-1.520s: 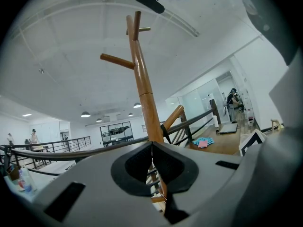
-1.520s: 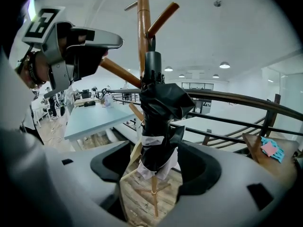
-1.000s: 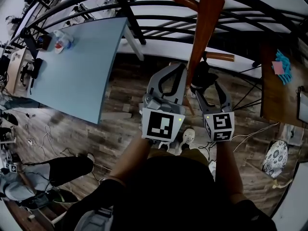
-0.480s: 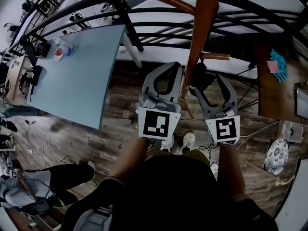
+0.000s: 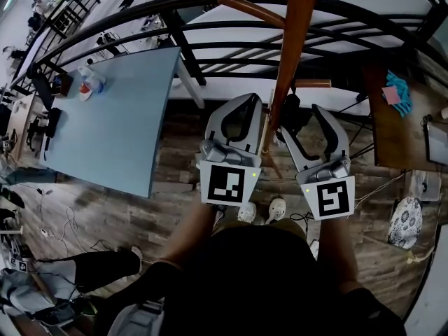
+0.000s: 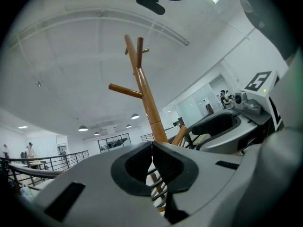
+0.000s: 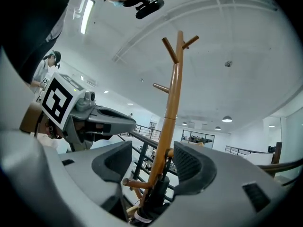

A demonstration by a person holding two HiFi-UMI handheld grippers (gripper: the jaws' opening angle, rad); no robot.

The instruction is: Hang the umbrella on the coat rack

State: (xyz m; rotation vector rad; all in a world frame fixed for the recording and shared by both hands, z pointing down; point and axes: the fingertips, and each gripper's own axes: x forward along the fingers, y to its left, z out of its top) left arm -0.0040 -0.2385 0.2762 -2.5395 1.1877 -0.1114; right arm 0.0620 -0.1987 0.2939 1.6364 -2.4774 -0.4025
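Coat rack (image 5: 297,40): top is running off the head view's upper edge.
Umbrella (image 7: 154,197): dark lower part is lying hidden behind the body of the right gripper (image 7: 152,162).
Table (image 5: 119,124) items (image 5: 89,81): showing too small to identify.

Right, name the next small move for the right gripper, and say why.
Probably draw the right gripper straight back from the coat rack. Its jaws stand open, the black umbrella sits low against the pole between them, ungripped, and the left gripper is shut on nothing.
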